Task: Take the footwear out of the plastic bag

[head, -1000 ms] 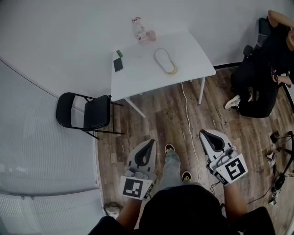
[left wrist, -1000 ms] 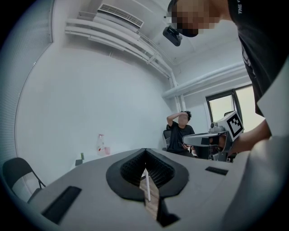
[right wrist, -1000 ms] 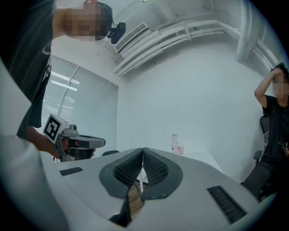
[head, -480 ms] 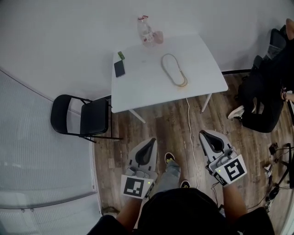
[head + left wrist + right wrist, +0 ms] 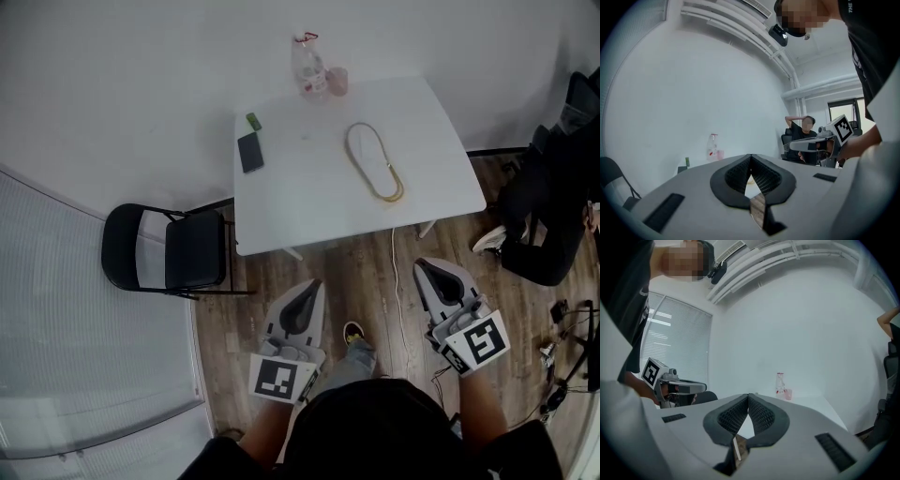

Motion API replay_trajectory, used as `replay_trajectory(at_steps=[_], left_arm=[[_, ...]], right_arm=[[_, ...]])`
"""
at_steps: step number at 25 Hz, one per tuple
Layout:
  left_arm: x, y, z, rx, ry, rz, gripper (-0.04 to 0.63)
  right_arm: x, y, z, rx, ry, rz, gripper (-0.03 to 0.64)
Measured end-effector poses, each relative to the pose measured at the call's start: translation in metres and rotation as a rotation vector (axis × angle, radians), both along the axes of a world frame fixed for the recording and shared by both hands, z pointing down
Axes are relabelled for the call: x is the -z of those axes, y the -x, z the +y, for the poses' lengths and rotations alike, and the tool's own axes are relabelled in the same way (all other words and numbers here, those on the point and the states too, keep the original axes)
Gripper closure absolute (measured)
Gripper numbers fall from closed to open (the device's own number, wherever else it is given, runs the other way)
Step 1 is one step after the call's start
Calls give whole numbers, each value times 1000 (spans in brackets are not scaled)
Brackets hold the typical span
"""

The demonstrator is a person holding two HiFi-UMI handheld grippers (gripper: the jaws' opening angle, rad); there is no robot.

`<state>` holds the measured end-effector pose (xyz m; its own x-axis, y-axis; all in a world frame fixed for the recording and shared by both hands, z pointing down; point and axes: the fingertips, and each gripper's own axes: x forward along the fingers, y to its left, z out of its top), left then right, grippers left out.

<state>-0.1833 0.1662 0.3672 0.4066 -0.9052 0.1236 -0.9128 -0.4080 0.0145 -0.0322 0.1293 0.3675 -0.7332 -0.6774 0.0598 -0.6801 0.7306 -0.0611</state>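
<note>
While both grippers hang over the wood floor [image 5: 328, 272] just short of the white table [image 5: 309, 202], neither has anything in it. The left gripper [image 5: 309, 292] has its jaws pressed together with nothing between the ribbed pads, and the right gripper [image 5: 433, 277] is closed up and empty too.

The footwear [image 5: 373, 167] is out on the table, toward its right half: a flat, pale sole shape with a tan rim. Whether plastic is wrapped around it is too hard to make out from the head view.

At the table's far edge stand a clear bottle [image 5: 308, 64] with a red cap and a red label, way too small to read, and a pink cup [image 5: 337, 81] touching or just beside it. Near the table's left edge lie a dark phone [image 5: 250, 152] and a small green thing [image 5: 253, 121].

The only "writing" that really shows is the black-and-white square markers on the gripper cubes.

A black folding chair [image 5: 167, 251] sits left of the table, a white cable [image 5: 397, 281] trails off its near edge across the floor, and a seated person [image 5: 548, 225] is off to the table's right.
</note>
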Motion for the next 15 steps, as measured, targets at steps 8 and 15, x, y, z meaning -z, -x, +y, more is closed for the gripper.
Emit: replay_trajectory(at_steps=[8,15], left_arm=[[-7,35,-55,-39,-11,25,575],[-14,60,-80,-50,-9,40,575]], right_arm=[[-8,43,-57,-24,19,46,600],[-11,49,-78,-68,17,97,600]])
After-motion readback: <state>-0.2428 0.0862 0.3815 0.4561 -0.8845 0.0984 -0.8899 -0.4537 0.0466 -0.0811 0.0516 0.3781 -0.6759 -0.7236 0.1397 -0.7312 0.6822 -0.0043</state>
